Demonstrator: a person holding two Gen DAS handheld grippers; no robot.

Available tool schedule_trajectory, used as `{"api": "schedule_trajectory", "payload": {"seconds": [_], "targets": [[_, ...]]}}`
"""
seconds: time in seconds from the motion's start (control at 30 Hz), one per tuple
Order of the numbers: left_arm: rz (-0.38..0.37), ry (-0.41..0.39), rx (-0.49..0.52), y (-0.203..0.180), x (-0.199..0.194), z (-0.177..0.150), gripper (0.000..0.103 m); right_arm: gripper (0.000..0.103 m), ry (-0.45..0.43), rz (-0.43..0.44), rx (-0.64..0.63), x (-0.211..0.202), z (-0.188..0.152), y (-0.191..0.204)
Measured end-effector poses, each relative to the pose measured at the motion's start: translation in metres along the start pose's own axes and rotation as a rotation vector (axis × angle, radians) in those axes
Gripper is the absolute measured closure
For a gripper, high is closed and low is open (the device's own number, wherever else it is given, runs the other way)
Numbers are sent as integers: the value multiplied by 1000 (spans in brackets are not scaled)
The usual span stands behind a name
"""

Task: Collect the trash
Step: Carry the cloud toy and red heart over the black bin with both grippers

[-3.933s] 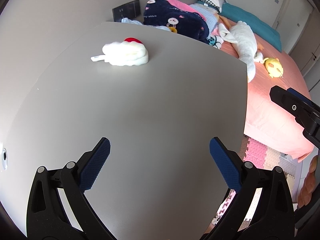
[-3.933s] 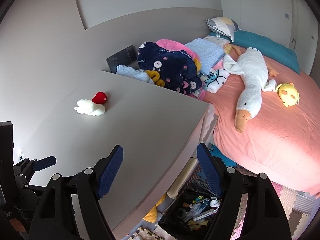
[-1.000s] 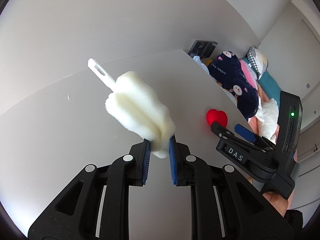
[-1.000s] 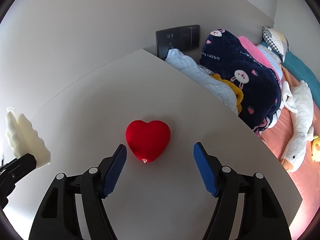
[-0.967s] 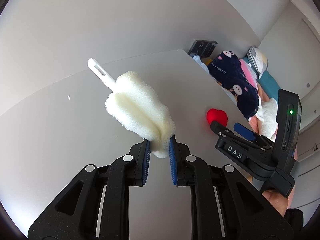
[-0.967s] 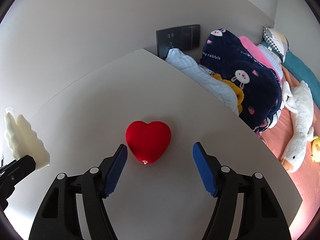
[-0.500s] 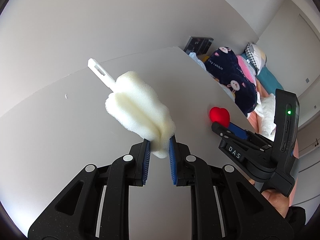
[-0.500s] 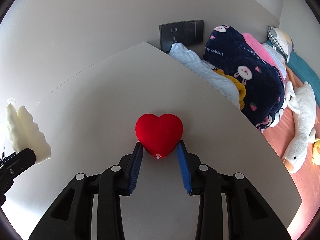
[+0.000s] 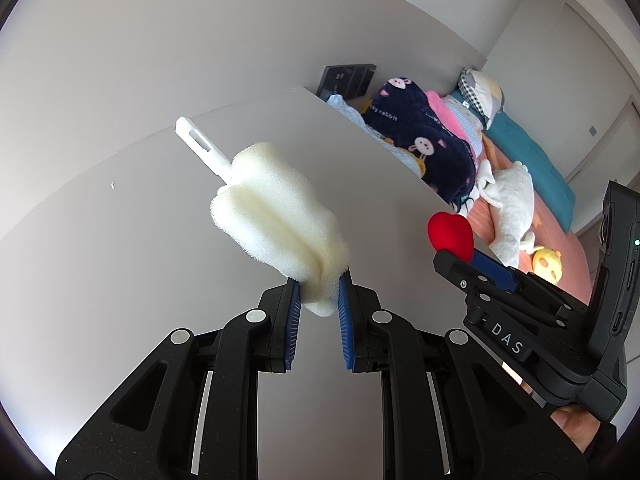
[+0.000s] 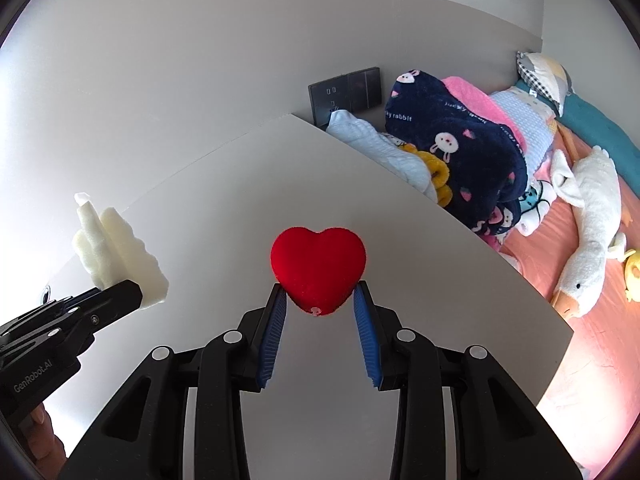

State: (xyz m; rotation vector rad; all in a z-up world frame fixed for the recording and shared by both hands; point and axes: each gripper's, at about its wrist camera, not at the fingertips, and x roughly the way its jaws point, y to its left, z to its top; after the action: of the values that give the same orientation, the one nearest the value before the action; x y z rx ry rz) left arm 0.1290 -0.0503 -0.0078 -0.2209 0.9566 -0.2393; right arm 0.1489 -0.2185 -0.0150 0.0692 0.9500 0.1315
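Bench (image 10: pixel 400 280) carries nothing I can see; both trash pieces are up off it, ready to carry away. My left tool (image 9: pixel 319 294) is clenched on the foam brush (image 9: pixel 276 216), gripped at its tip so the handle points clear. My right tool (image 10: pixel 319 304) pinches the red heart (image 10: pixel 318 268) above the bench's bed-side edge.

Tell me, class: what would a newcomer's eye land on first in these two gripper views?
First, the bright red heart, pinched at its pointed end by the right gripper above the grey table. Next, the cream sponge brush with its white handle pointing away, clamped in the left gripper. Beyond the table edge lies a bed with piled blankets and a white plush goose.
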Motion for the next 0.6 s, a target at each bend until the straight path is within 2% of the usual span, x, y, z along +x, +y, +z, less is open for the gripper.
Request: {"api": "schedule_trajectory", "payload": {"seconds": [0.6], "targets": [[-73,43,154,-69,-28,-58,86,66,-57,-39,92,-89,-68,-46]]}}
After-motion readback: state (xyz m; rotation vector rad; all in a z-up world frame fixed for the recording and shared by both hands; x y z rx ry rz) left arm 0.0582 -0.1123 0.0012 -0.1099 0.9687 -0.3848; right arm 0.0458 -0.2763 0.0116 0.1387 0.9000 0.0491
